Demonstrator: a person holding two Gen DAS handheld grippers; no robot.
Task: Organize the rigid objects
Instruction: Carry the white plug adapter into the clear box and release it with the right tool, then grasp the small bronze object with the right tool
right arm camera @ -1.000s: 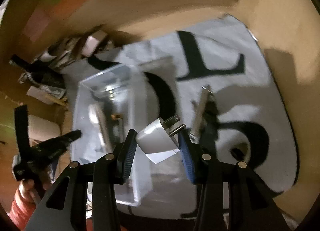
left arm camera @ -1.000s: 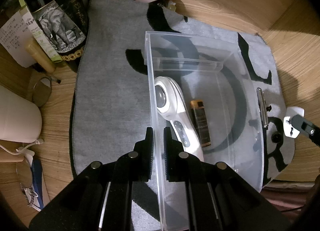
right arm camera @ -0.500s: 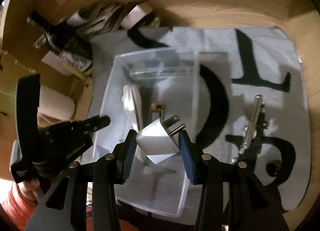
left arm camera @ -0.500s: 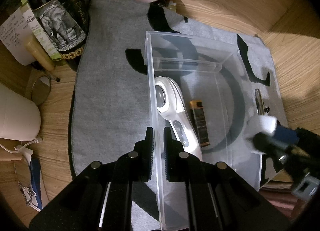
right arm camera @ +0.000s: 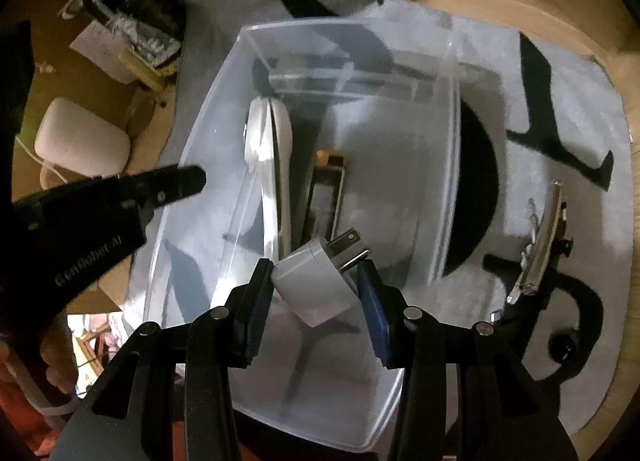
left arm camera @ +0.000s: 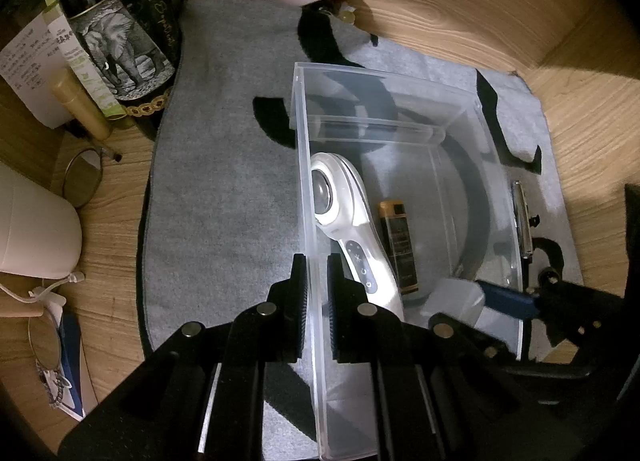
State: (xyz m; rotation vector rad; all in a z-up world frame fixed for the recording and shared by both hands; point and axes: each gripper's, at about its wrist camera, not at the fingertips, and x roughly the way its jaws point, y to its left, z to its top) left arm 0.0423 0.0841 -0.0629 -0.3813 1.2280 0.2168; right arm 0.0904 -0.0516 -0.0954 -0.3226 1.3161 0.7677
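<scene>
White plug adapter (right arm camera: 316, 281) clamped between the right gripper (right arm camera: 316, 289) pads, prongs aimed toward 1 o'clock, hanging inside the clear plastic bin (right arm camera: 450, 165) near its 6 o'clock end. Left gripper (left arm camera: 316, 289) pinched narrow on the bin's wall at 9 o'clock, steadying it on the grey mat (left arm camera: 224, 197). Already lying in the bin: white handheld massager (left arm camera: 348, 221) along the 9 o'clock wall, gold-capped lighter (left arm camera: 396, 245) just beside it; metal hair clip (right arm camera: 540, 245) out on the mat at 3 o'clock.
</scene>
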